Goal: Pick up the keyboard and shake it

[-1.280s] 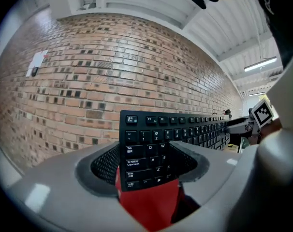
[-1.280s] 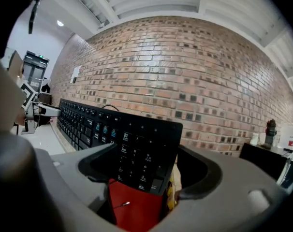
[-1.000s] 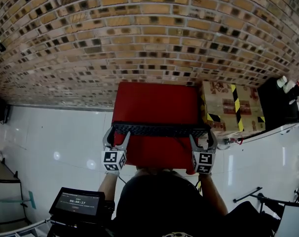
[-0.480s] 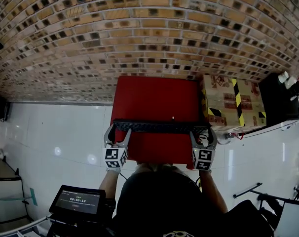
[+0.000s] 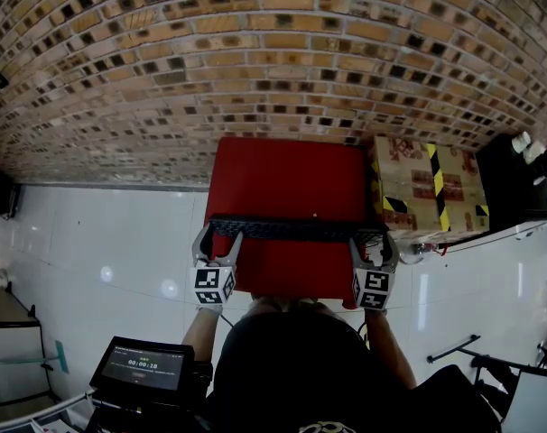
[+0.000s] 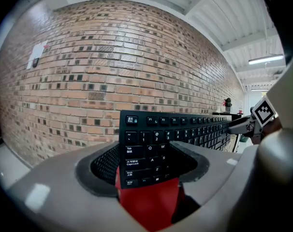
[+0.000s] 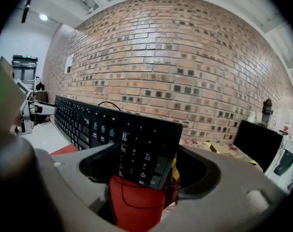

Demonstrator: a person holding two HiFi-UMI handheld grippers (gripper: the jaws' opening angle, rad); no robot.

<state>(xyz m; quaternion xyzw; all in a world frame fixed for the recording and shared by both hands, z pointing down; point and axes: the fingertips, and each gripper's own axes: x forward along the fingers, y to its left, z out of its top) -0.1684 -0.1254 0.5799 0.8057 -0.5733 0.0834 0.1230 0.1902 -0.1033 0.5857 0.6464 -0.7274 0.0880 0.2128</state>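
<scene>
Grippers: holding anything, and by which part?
The black keyboard, held by both: left gripper clamps its Esc-key end, right gripper its numpad end.

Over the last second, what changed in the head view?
Little. The keyboard, left gripper and right gripper sit a touch higher in the head view, but so does the red table, so it may be the camera. Both grippers stay shut on the keyboard's ends; nothing released.

Obstacles: brick wall [image 5: 273,52] directly behind the red table [image 5: 287,174]; cardboard box [image 5: 427,188] just beside its right edge; keyboard [image 5: 296,230] spanning its width.
Free room: white floor [image 5: 102,233] left of table; tabletop behind keyboard.
</scene>
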